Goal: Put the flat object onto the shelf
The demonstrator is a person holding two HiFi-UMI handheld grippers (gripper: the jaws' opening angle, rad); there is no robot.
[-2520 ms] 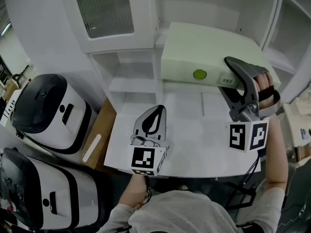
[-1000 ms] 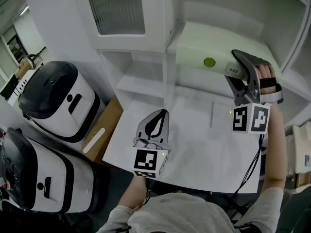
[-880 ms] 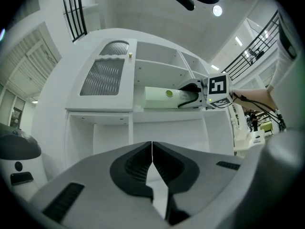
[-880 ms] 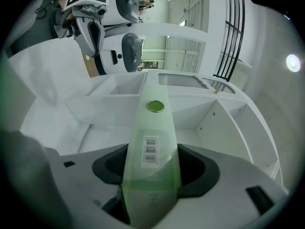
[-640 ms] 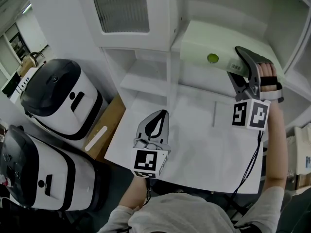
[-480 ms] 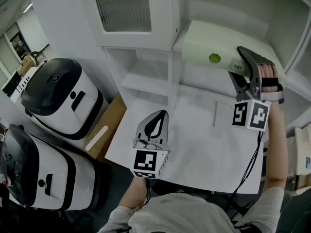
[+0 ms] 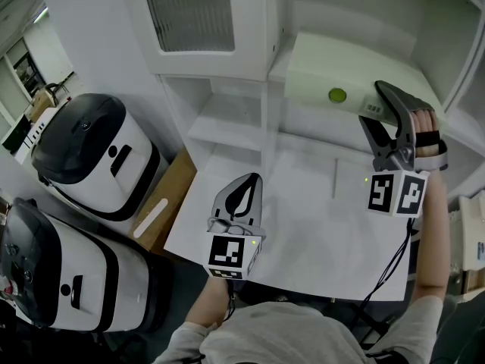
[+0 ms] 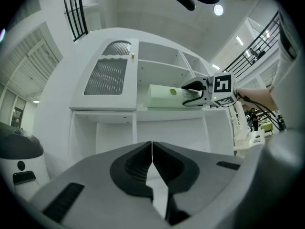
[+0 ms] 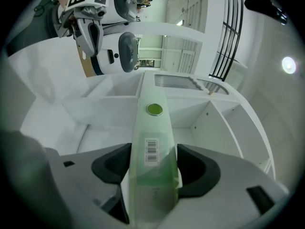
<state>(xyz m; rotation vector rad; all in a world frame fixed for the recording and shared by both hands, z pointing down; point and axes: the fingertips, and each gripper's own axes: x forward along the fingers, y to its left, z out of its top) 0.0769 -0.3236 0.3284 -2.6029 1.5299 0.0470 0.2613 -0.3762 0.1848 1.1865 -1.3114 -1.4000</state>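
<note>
Two hand-held grippers are in view. The right hand-held gripper [image 7: 371, 105] has its jaws spread wide about the near end of the flat object [image 7: 333, 63]. This is a pale green case lying straight ahead of it on the shelf [image 8: 162, 113]. The pads sit right at its sides, and I judge they are not squeezing. The left hand-held gripper [image 7: 248, 182] is closed on nothing, low over the desk [image 7: 303, 233].

The risk is a crooked pull-back: a pad could snag the case's end between the jaws and drag or tip it off the shelf.

Only the right gripper view shows the barcode label between the pads. Only the left gripper view shows the case side-on, level on its board.
</note>
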